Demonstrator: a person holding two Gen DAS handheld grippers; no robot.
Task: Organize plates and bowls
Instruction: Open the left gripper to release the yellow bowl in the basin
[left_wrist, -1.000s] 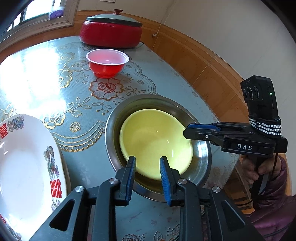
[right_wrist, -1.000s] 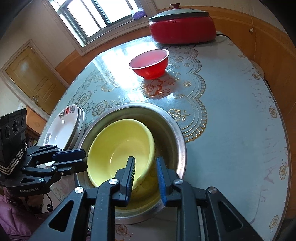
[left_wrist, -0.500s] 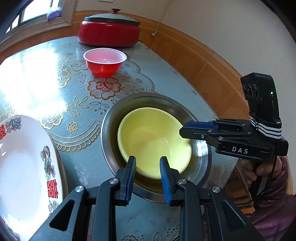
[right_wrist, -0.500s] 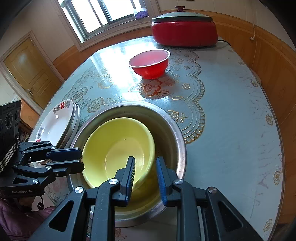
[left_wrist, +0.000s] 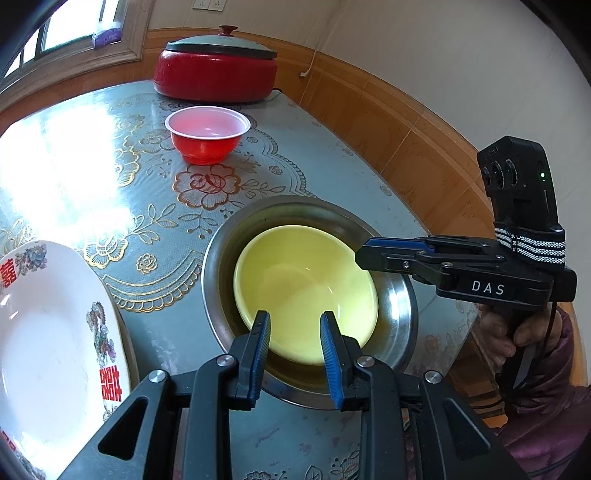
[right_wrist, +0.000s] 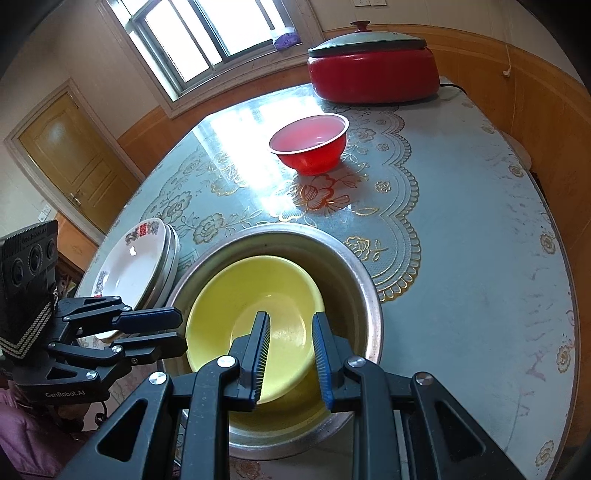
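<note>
- In the left wrist view, the left gripper (left_wrist: 295, 345) is seen at bottom centre, its blue-padded fingers (left_wrist: 260, 343) parted by a narrow gap with nothing gripped between them.
- In the right wrist view, the right gripper (right_wrist: 290, 354) is likewise shown narrowly parted and empty, at bottom centre.
- Both are poised above the near rim of a round yellow plastic bowl (right_wrist: 255, 314), which is nested inside a wide stainless-steel basin (right_wrist: 364, 280).
- A stack of white patterned ceramic plates (right_wrist: 129, 269) is seen just left of the basin.
- A small red plastic bowl with a white rim (left_wrist: 207, 134) is set well apart, toward the upper centre.
- A red lidded electric cooker (left_wrist: 216, 68) is seen at the top, on the glossy floral-clothed table (right_wrist: 480, 221).
- Risk, as judged: the red bowl's thin rim could slip from the narrow pads, or the basin could be knocked, because the two grippers are crowded over it.
</note>
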